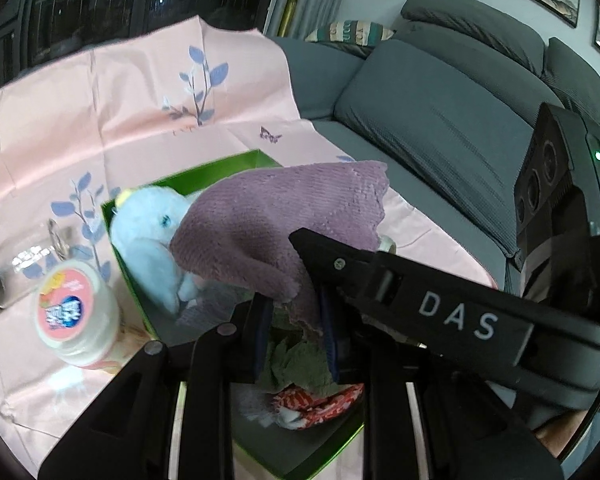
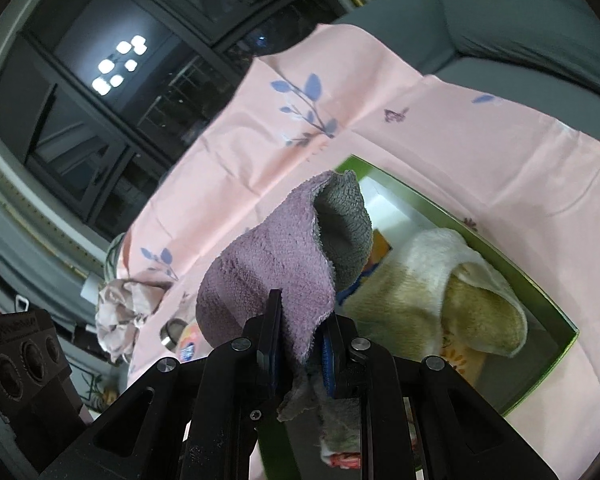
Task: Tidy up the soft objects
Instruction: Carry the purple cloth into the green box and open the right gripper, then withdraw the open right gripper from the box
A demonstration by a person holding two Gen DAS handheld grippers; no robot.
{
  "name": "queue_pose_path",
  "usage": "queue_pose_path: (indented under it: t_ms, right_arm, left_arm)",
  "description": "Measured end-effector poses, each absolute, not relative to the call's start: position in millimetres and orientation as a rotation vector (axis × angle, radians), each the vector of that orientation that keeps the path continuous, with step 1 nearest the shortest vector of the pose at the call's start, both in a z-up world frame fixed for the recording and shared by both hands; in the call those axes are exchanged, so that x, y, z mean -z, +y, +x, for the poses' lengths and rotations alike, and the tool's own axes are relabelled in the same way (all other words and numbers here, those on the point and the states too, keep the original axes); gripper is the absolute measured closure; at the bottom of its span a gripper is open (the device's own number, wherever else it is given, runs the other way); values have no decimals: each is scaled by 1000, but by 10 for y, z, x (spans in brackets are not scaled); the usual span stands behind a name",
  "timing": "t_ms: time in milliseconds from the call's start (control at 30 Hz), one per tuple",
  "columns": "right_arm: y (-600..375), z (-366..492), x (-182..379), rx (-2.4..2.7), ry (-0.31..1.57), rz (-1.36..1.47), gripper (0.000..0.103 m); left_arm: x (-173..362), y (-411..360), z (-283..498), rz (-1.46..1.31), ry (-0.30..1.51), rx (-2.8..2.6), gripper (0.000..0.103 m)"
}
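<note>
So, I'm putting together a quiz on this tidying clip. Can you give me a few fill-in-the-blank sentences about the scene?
1. Both grippers, the left gripper and the right gripper, are shut on the ____ cloth.
2. The light blue plush toy lies inside the ____ box.
3. The box stands on a ____ sheet printed with blue leaves.

Missing words: purple; green; pink

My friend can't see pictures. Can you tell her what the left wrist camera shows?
The left gripper is shut on a fuzzy purple cloth, held over a green box on a pink tablecloth. A light blue plush toy lies in the box, and a white jar stands beside it.
</note>
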State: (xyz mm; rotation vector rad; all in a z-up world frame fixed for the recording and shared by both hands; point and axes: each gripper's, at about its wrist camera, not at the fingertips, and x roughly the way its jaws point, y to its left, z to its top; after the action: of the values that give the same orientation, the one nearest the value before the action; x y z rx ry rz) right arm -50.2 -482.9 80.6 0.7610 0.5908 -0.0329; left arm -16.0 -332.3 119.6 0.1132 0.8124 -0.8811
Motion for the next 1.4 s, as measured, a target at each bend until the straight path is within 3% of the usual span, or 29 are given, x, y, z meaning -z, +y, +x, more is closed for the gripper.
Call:
queue_pose_path:
  t_ms: [367,633,833,900,933,1000,1067,1300,1367,1400]
  right_arm:
    - [-4982,-508,-612,138,696,770,84]
    - [-5044,-527,-547,169,760,763,84]
    - [-5068,-586,-579,185,767,752,67]
    - [-5061,-613,-607,188,766,742,48]
    - [-5057,-631,-624,194,761,736,45]
    - [-5055,-685,-678,194,736,733,43]
    - [-5048,-719,-730,194,719,728,41]
    - [-4976,-893,-947,208,644,677,20]
    - [-4965,-946,-989,219,631,659,20]
    - [-4966,-979,-1007,231,624,659,19]
  left_arm:
    - [-965,-3534,-119,161,885,863,80]
    - [-862,-3591,-85,176,935,837,69]
    - [-882,-3552,-74,180,940,807,48]
    - [-944,-3522,-105,197,911,799,42]
    - [-976,-3504,-119,202,899,798,41]
    - [-1058,-3458,-161,206,879,792,31]
    - [-1131,-3408,-195,201,859,781,28]
    - [-1462,-3162,-397,196,777,780,11]
    - [-1543,-3095,-455,206,754,765,1]
    - [-1599,-3038,-490,199,733,759,1]
